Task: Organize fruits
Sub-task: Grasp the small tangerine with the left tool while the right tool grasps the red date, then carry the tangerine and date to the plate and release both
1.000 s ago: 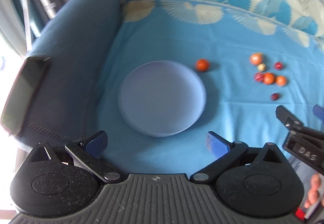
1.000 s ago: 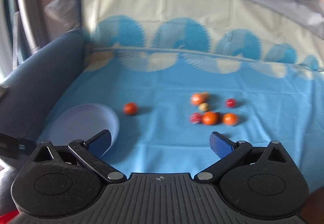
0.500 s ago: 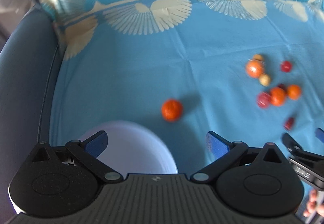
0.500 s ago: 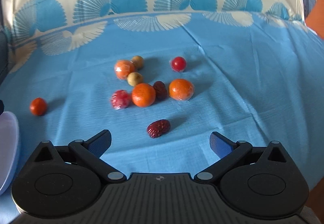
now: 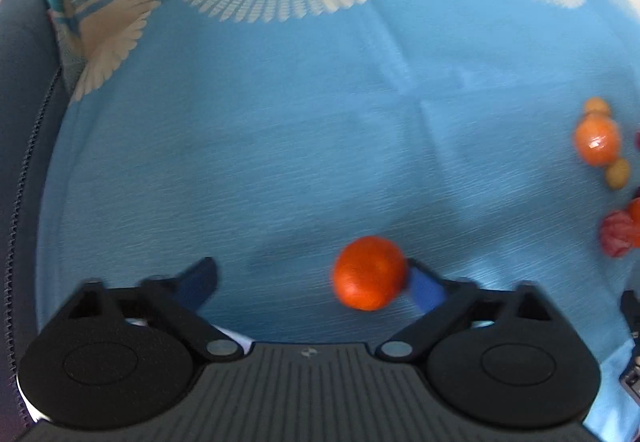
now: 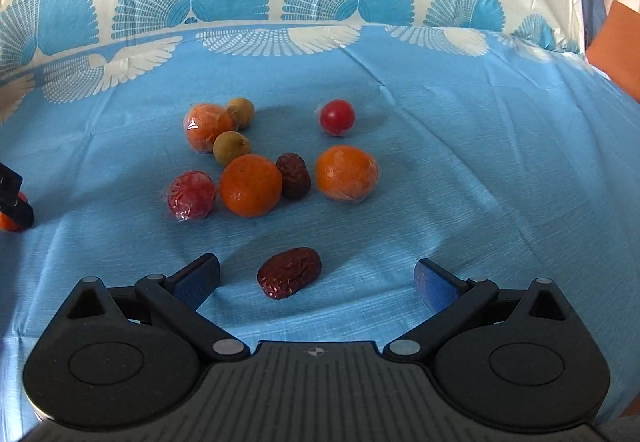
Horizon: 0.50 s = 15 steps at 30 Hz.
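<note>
— Nine loose fruits in the right wrist view, all on the blue tablecloth point(image 6: 460, 162). Nearest: a wrinkled red date point(image 6: 289, 272), lying between the fingers of the right gripper point(image 6: 317, 278), closer to the left one.
— Gripped?
— No. Jaws spread wide, both blue pads clear of the date, cloth visible on either side.
— Beyond it?
— A cluster: bare mandarin point(image 6: 250, 185) in the middle, touching a second dark date point(image 6: 294, 175); wrapped red fruit point(image 6: 191, 195) just left; wrapped orange point(image 6: 346, 173) to the right, apart from the date. Farther back a wrapped orange fruit point(image 6: 207, 127) with two small tan longans point(image 6: 232, 147) against it. A wrapped cherry tomato point(image 6: 337, 117) alone at the rear right.
— And the left side?
— Left gripper point(image 5: 312, 284) pointing steeply down at the cloth, jaws closing. Lone mandarin point(image 5: 369, 272) between the fingers, right up against the right blue pad point(image 5: 426, 290); left pad well apart from it, so not clamped. Blurred, hard to tell if truly touching.
— Plate?
— Only a pale sliver point(image 5: 230, 334) showing behind the left gripper's body.
</note>
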{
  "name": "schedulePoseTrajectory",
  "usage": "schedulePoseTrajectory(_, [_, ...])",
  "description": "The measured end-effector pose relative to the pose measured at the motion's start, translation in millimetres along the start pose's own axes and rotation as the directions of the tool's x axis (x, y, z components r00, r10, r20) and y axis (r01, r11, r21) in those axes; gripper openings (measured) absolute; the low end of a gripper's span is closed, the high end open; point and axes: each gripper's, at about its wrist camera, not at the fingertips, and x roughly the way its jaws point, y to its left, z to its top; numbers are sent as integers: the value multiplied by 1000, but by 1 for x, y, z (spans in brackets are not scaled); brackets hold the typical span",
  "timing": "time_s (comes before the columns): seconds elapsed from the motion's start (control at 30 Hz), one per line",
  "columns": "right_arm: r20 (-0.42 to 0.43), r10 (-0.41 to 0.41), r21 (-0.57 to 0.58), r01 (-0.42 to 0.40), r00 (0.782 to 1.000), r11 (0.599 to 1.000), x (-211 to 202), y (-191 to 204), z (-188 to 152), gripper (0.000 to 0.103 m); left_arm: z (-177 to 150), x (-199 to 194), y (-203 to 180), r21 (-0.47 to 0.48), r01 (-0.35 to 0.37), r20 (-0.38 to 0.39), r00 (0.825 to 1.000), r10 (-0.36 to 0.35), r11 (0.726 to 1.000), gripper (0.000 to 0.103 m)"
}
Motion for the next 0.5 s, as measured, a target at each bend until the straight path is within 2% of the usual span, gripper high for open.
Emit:
schedulePoseTrajectory(0.03, [2,-2,6,2,1000,1000,-2,-1,0,93,1,-4,0,4,33,9,999,-33,999,38])
schedulePoseTrajectory(0.07, [15,-9,13,8,1000,1000,-7,-3,0,66,2,-7,-1,3,52,7,999,-52,999,38])
schedulePoseTrajectory(0.1, [30,-3,13,2,1000,1000,-12,-3,-1,48,1,-11,-1,-4,53,20,998,-53,999,37])
schedulePoseTrajectory(0.13, [37,-1,-6,1,999,1000,-14,-2,-1,23,0,-16,-2,1,60,53,997,-60,998,37])
schedulePoseTrajectory(0.3, [68,16,-19,-15,998,1000,-23,-7,6,23,-10,-52,-5,28,97,152,983,-100,995,37])
schedulePoseTrajectory(0.37, [99,26,-26,-23,995,999,-36,-9,11,23,-19,-80,-5,13,124,186,975,-124,992,37])
schedulePoseTrajectory(0.5, [142,104,-42,-99,984,994,-79,-14,23,23,-51,-147,7,-37,160,269,952,-144,986,37])
